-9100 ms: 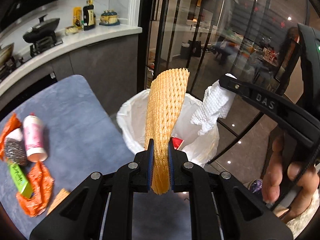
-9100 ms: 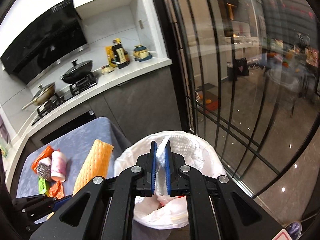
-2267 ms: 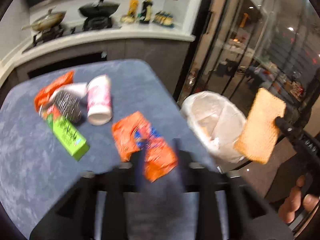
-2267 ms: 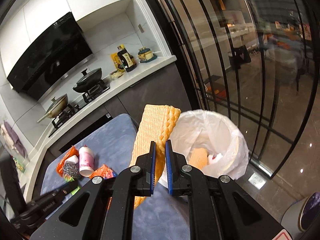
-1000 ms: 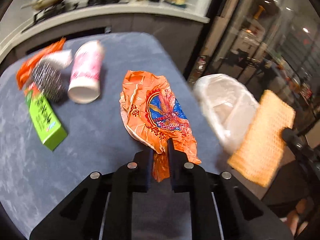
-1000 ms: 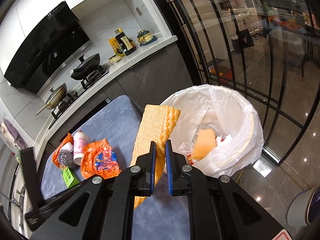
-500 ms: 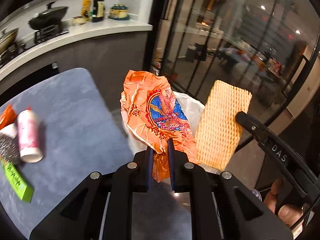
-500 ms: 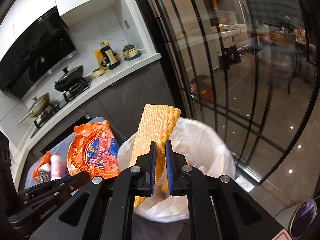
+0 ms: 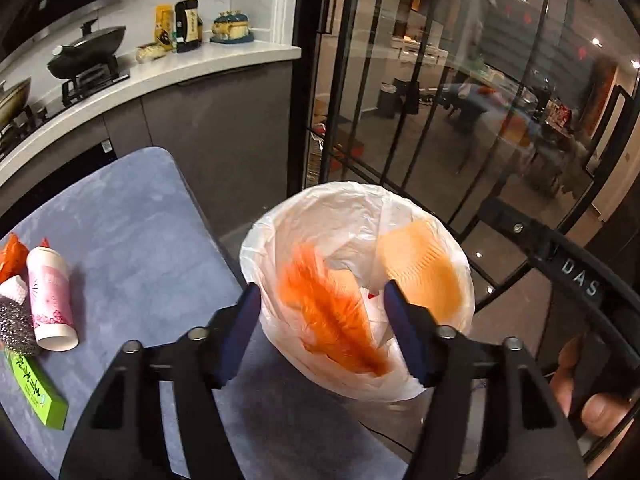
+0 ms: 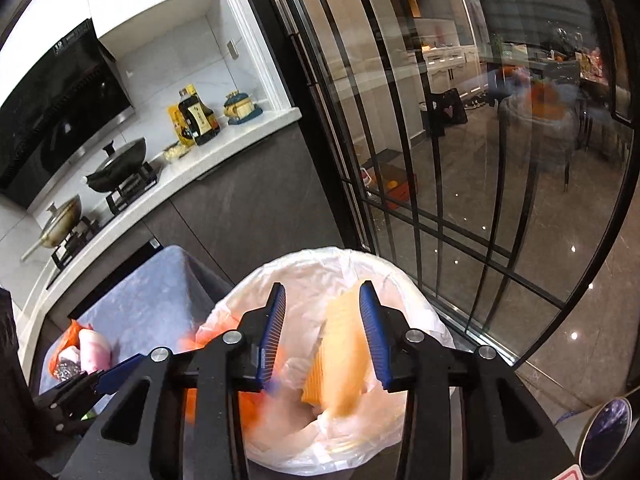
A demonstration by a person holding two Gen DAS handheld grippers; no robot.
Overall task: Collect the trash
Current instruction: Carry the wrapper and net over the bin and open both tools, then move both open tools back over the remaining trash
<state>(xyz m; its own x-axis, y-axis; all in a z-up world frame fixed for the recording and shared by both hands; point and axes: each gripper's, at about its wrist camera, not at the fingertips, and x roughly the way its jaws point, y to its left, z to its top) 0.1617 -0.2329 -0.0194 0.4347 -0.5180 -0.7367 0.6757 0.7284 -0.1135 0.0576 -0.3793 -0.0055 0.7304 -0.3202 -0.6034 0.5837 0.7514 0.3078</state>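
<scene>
Both your left tool (image 9: 322,322) and right tool (image 10: 322,334) are opening, gripping nothing; hold them over the bin (image 9: 256,240) until wrapper (image 9: 332,320) and foam net (image 10: 340,352) drop clear.

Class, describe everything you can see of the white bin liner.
The white bin liner is thin, crinkled, translucent plastic, folded over a round bin's rim, mouth open upward. It stands beside the blue-grey table by the glass doors. Inside, a blurred orange wrapper and a yellow foam net are dropping below both opening tongs.
</scene>
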